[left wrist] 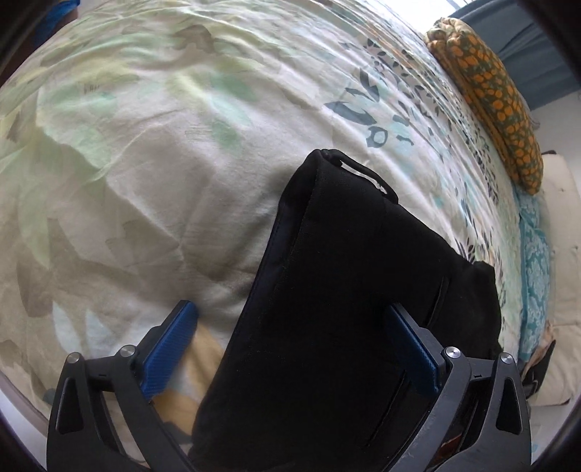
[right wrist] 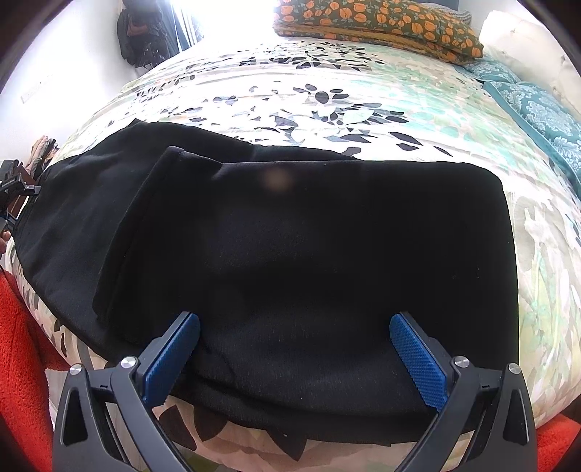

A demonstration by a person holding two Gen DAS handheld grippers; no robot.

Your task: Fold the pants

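Black pants [right wrist: 308,254] lie flat on the floral bedspread [right wrist: 363,90], folded lengthwise with one layer on top of the other. My right gripper [right wrist: 294,326] is open just above the pants' near edge, blue pads wide apart, holding nothing. In the left wrist view the pants [left wrist: 345,290] run away from me with the waistband end farthest. My left gripper [left wrist: 290,319] is open over the pants' near end; the cloth lies between and over the jaws, hiding the right pad's tip. The left gripper's body shows at the far left of the right wrist view [right wrist: 14,188].
A folded orange-and-green patterned blanket [right wrist: 381,25] and teal pillows [right wrist: 537,109] lie at the bed's head. A red fuzzy fabric [right wrist: 21,345] sits below the bed's near edge. Dark bags [right wrist: 141,32] hang on the far wall.
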